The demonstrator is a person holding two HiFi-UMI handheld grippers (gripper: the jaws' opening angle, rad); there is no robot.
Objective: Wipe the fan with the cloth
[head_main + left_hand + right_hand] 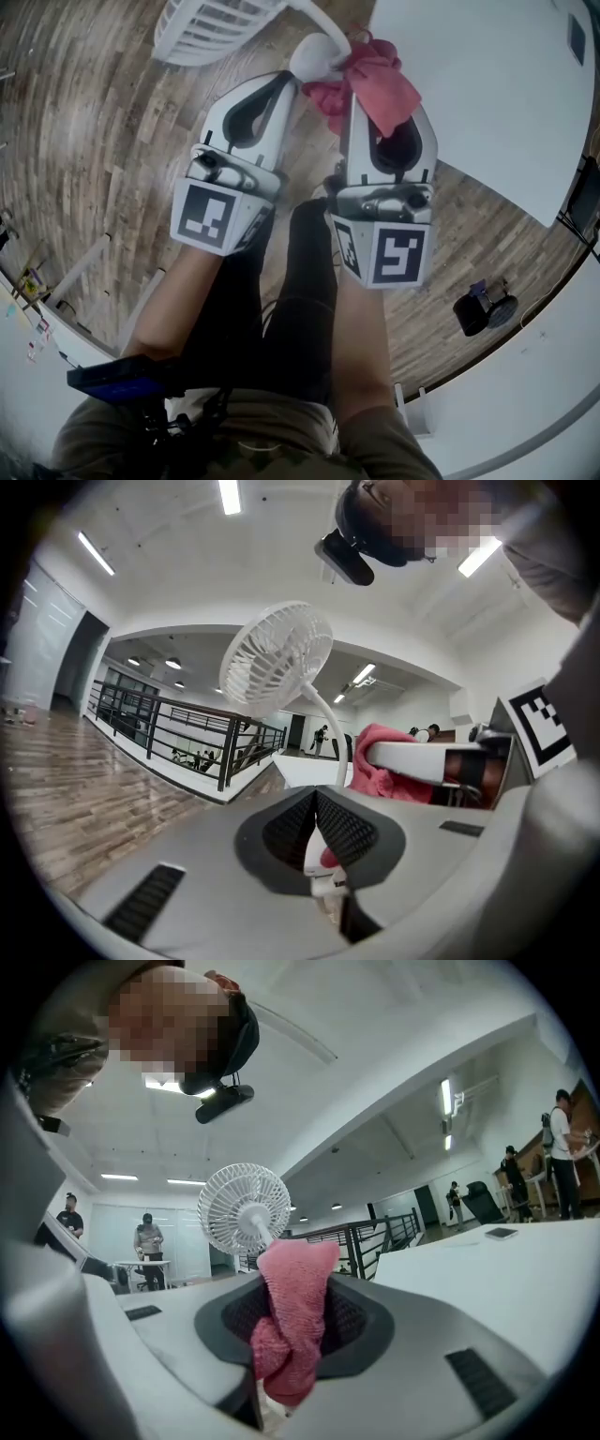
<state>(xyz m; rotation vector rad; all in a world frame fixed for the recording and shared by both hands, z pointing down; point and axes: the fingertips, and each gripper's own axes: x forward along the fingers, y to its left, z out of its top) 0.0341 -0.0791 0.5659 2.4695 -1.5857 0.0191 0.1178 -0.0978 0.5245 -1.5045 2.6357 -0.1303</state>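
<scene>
Left gripper (277,84) on the fan (208,28), right gripper (382,89) on the cloth (367,66)

Head view: both grippers are held up side by side over a wooden floor (94,141). The pink cloth bunches at the tips of the right jaws, against the fan's white knob (314,56), which sits just past the left jaws. A white surface (497,84) lies off to the right.
Left gripper view: the jaws are almost together, pinching a white part of the fan (a sliver of pink shows beside it). The curved neck (323,719) rises from just beyond the tips to the fan's head above them, and the cloth is just to their right.
Right gripper view: the jaws clamp the cloth, which stands up between them. The fan's head is beyond and above the tips.
</scene>
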